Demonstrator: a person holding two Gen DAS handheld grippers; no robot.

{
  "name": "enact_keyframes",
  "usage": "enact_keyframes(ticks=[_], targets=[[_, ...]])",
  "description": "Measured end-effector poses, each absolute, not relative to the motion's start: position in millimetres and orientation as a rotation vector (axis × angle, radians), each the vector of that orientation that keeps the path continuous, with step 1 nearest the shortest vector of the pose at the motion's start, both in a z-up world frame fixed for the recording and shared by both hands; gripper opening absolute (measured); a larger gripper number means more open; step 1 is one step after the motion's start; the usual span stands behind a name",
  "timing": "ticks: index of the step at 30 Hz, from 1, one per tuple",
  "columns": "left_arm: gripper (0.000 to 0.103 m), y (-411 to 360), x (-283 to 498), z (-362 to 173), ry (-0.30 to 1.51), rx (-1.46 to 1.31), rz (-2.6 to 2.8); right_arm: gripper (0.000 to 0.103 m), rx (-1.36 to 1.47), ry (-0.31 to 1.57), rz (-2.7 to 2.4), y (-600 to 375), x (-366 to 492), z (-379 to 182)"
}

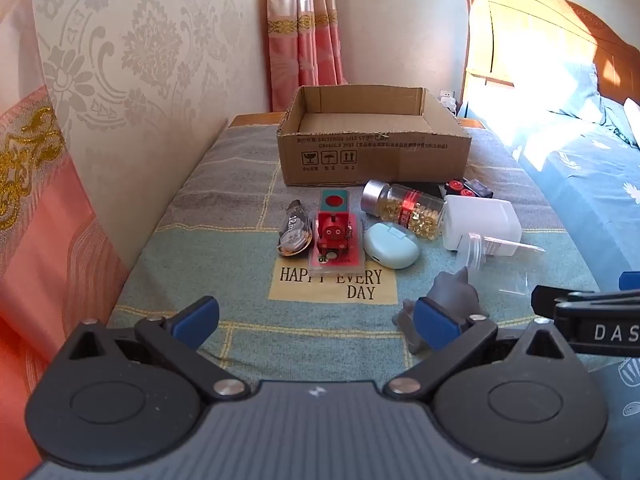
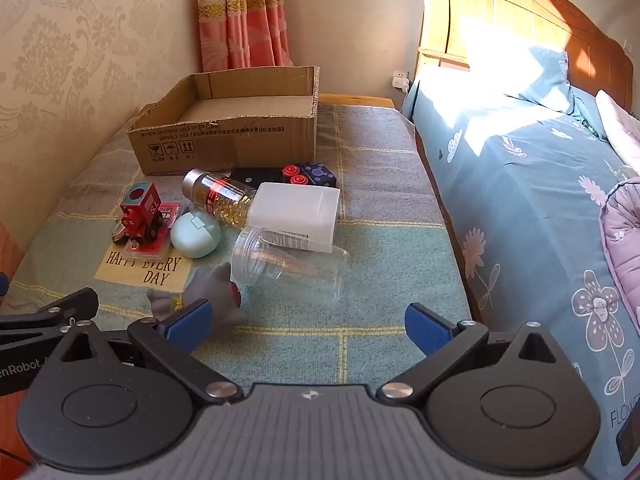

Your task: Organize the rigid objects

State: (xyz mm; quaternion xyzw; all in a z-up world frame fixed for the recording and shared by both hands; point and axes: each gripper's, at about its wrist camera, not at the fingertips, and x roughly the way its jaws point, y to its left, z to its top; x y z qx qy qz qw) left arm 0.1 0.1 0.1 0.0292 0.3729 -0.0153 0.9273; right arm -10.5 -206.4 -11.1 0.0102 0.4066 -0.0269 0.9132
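Both my tools wide open, holding nothing.
Left tool (image 1: 316,322) and right tool (image 2: 308,324) hover before the cluttered desk (image 1: 200,240) and cardboard box (image 1: 372,152).

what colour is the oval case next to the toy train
Pale mint green, the oval case beside the red toy train; clearest in the right wrist view.

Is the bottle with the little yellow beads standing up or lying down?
Lying down. The bottle rests on its side on the blanket, its silver cap pointing sideways toward the cardboard box.

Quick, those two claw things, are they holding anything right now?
Left gripper: open wide, fingers holding nothing.
Right gripper: open wide, fingers holding nothing.
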Motion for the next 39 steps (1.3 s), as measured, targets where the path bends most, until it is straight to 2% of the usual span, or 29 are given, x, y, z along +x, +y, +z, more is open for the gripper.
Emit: enact_keyframes(ticks=[39], targets=[[0.103, -2.4, -2.8, 5.6, 0.749, 0.047, -0.039, 0.103, 0.018, 0.831, -0.056, -206.9, -13.3, -8.3]])
